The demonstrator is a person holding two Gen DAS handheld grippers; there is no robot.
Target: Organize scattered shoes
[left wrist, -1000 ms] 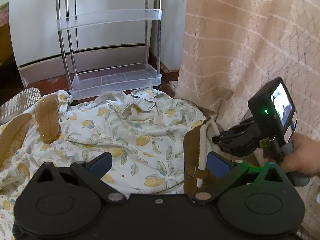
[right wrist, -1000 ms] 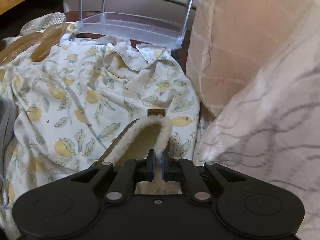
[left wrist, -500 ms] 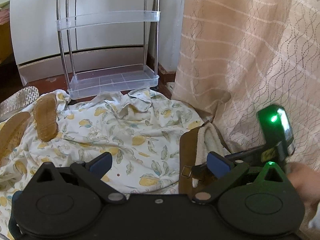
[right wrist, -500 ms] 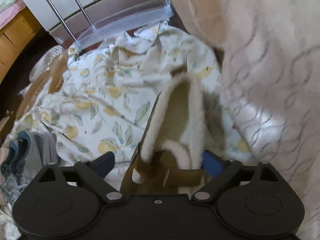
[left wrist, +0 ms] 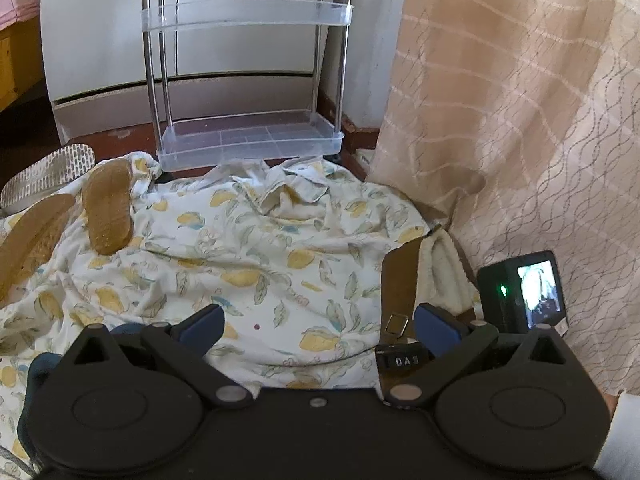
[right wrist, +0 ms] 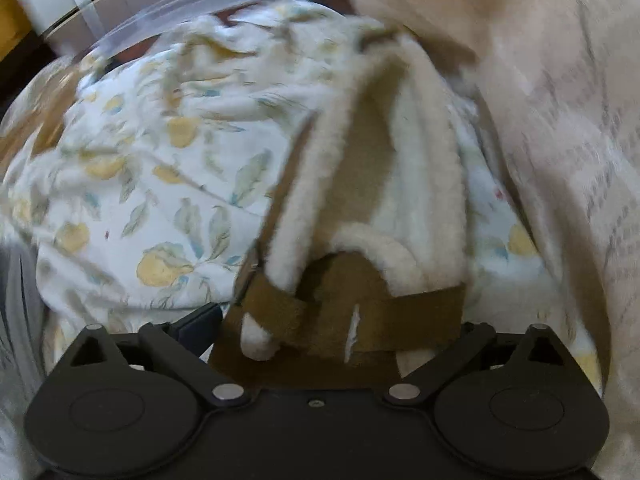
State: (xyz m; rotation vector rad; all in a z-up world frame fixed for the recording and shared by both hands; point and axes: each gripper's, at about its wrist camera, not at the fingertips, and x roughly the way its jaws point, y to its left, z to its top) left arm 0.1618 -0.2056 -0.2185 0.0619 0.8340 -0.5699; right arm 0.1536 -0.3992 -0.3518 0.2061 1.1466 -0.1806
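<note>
A brown suede slipper [left wrist: 402, 280] with cream fleece lining lies on a lemon-print sheet [left wrist: 240, 248] beside a curtain. In the right wrist view the slipper [right wrist: 360, 184] fills the middle, toe end toward the camera. My right gripper [right wrist: 320, 328] is open, its jaws spread wide on either side of the strapped front; the right fingertip is hidden behind the suede. My left gripper [left wrist: 320, 322] is open over the sheet with nothing in it, and the slipper is just beyond its right finger. Two brown shoes [left wrist: 108, 208] lie sole-up at the left.
A clear plastic two-tier rack [left wrist: 248, 140] on chrome poles stands against the white cabinet behind the sheet. The beige patterned curtain [left wrist: 520, 120] hangs close on the right. A white-patterned sole [left wrist: 48, 172] lies at far left. Part of a grey shoe [right wrist: 16, 300] shows at the left edge.
My right gripper let go of the slipper's fleece rim, opened wide and moved in over the slipper's front. The left gripper stayed open and barely shifted.
</note>
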